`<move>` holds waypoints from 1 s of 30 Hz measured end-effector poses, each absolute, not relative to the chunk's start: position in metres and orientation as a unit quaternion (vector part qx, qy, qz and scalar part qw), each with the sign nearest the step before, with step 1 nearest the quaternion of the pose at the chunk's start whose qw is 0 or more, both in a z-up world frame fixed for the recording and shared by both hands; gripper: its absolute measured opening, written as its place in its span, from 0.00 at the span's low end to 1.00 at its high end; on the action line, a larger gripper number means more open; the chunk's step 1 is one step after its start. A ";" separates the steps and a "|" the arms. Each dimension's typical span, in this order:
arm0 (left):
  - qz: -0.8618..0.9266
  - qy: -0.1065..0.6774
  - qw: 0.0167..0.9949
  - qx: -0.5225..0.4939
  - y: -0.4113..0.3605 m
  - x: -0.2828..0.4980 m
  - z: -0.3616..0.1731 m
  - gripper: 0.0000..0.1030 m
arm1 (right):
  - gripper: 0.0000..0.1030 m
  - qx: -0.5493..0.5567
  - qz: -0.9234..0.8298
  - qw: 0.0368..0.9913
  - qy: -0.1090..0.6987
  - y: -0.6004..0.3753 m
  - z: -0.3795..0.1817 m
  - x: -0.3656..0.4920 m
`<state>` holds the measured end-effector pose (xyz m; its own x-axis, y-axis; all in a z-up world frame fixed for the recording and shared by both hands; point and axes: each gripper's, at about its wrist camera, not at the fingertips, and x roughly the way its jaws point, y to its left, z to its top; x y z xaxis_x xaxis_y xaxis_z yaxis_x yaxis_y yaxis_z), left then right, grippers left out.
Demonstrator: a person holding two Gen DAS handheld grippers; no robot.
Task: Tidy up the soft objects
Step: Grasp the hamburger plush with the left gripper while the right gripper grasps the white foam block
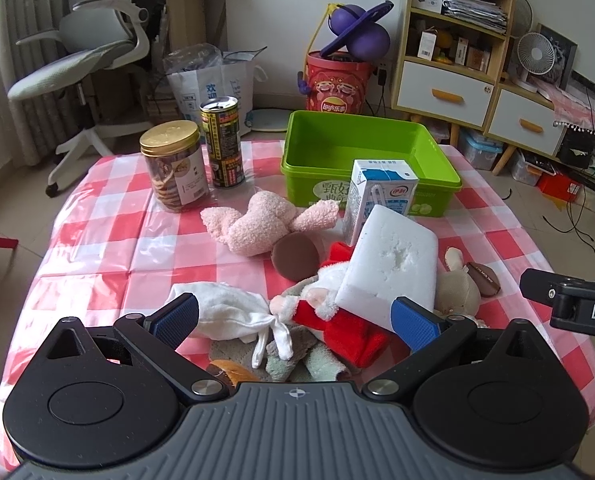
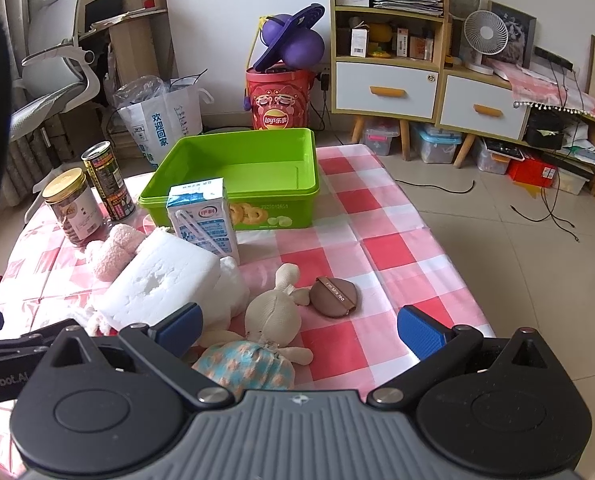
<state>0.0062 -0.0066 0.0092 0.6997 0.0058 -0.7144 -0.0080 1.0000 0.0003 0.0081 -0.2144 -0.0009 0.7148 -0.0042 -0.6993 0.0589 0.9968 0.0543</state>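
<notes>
2 grippers hover low over the near edge of the counter (image 2: pixel 377 216), both spread wide with nothing between their blue pads. The left gripper (image 1: pixel 293 318) frames a heap of soft items: a white drawstring pouch (image 1: pixel 229 312), a red-and-white plush (image 1: pixel 329 312) and green-grey cloths (image 1: pixel 297 356) beneath them. The right gripper (image 2: pixel 299 330) frames a beige rabbit doll (image 2: pixel 273 312) in a patterned blue dress.

The green bin (image 1: pixel 361 148) stands empty at the far side of the counter, which suggests it is the intended destination and that sorting has not begun. Soft goods are heaped at the near side within reach; the rigid goods stand apart: a gold-lidded jar (image 1: pixel 173 164) and a can (image 1: pixel 222 142) at the far left, and a milk carton (image 1: pixel 381 192) just in front of the bin. A white foam block (image 1: pixel 393 264) leans over the plush and against the carton, so lifting it could disturb both.

The left view alone shows the pouch, the cloths, the plush and a round brown puff (image 1: pixel 295 256) beside a pink fluffy toy (image 1: pixel 257 220). The right view alone shows the rabbit's dress and the second brown puff (image 2: pixel 335 296) lying clear on the cloth, plus the bare right half of the counter. Each view catches the edge of the other gripper.
</notes>
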 end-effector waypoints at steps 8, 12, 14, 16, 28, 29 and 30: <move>0.013 0.382 0.924 -0.002 0.007 0.003 0.008 0.95 | 0.80 0.038 -0.011 0.925 0.379 -0.210 0.000 0.012; 0.016 0.374 0.927 -0.001 0.016 0.001 0.009 0.95 | 0.80 0.038 -0.003 0.923 0.382 -0.201 -0.002 0.014; 0.011 0.366 0.930 0.005 0.022 -0.001 0.010 0.95 | 0.80 0.040 0.007 0.922 0.386 -0.197 -0.004 0.017; 0.006 0.360 0.933 0.018 0.029 -0.003 0.009 0.95 | 0.80 0.047 0.016 0.919 0.391 -0.194 -0.006 0.020; -0.035 0.417 0.908 -0.013 0.094 -0.004 -0.009 0.95 | 0.80 0.156 0.082 0.875 0.450 -0.183 -0.023 0.050; -0.042 0.426 0.904 -0.024 0.098 -0.003 -0.010 0.94 | 0.80 0.165 0.086 0.873 0.451 -0.182 -0.023 0.052; -0.051 0.434 0.898 -0.040 0.102 -0.002 -0.011 0.94 | 0.80 0.173 0.090 0.870 0.452 -0.180 -0.023 0.053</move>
<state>-0.0020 0.1022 -0.0113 0.6174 -0.1271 -0.7763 0.0573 0.9915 -0.1168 0.0525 -0.1797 -0.0229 0.5748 0.3138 -0.7558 -0.0010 0.9238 0.3828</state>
